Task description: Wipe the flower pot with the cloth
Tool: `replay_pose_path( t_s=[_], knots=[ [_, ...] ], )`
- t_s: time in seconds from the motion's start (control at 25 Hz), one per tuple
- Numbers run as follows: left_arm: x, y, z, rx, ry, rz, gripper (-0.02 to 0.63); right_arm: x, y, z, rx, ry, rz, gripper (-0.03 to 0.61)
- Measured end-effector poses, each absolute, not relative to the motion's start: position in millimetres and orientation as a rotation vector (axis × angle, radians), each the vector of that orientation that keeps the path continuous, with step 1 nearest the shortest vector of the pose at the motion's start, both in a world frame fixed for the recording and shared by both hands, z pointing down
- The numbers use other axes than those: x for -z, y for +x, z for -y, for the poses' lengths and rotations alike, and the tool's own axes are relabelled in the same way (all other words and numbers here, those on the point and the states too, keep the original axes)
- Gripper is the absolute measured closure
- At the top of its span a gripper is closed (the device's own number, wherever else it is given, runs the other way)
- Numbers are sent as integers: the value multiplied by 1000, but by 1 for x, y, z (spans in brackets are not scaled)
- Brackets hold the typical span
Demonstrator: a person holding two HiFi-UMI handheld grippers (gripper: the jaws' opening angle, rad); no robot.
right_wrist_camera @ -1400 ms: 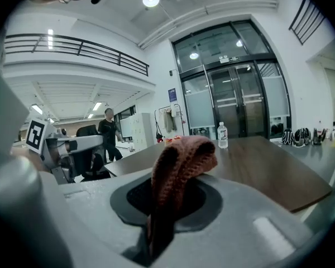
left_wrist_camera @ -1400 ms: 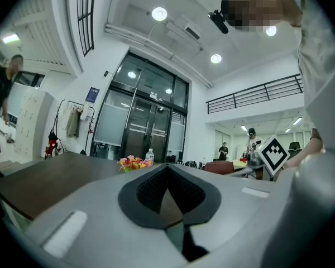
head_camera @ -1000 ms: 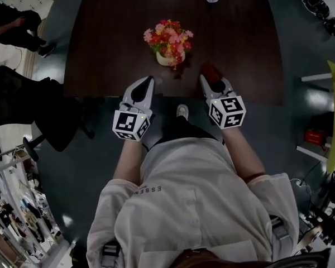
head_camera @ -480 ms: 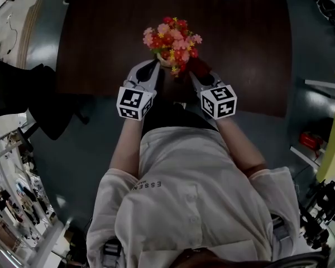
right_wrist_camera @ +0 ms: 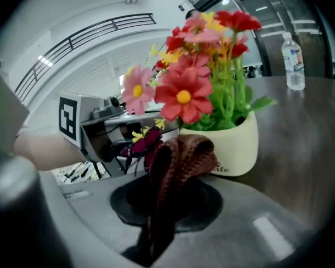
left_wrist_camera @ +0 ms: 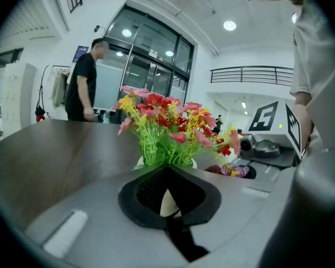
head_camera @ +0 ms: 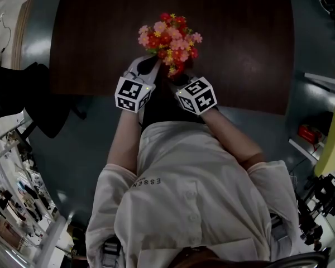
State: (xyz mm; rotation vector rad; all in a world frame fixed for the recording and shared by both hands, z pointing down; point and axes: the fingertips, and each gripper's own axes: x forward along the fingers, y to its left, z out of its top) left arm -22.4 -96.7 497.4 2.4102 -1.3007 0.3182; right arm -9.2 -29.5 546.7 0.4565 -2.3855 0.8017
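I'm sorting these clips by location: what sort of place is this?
Probably an office or lobby-like hall: a large dark wooden table, tall glass doors and partitions behind it, and a railed upper gallery under recessed ceiling lights.

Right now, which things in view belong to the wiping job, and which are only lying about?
Belong to the job: flower pot; cloth; right gripper, shut on the cloth; left gripper, shut and empty by the pot.
Only lying about: water bottle on the table; black chair beside it.
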Motion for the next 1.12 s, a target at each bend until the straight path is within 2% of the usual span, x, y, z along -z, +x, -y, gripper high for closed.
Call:
replay_pose_path(
  t_s=[0.28, 0.88, 1.12],
  knots=[
    [-495, -28, 98, -303, 2355, 1271, 598, -553, -18, 37, -830, 365, 2377, 529],
    [-496, -26, 97, -310, 2352, 1267, 597, -556, 86, 94, -991, 667, 2297, 529],
    [-490, -23, 98, -272, 2325, 1292, 597, -541, 87, 141, -861, 674, 2327, 529]
  ],
)
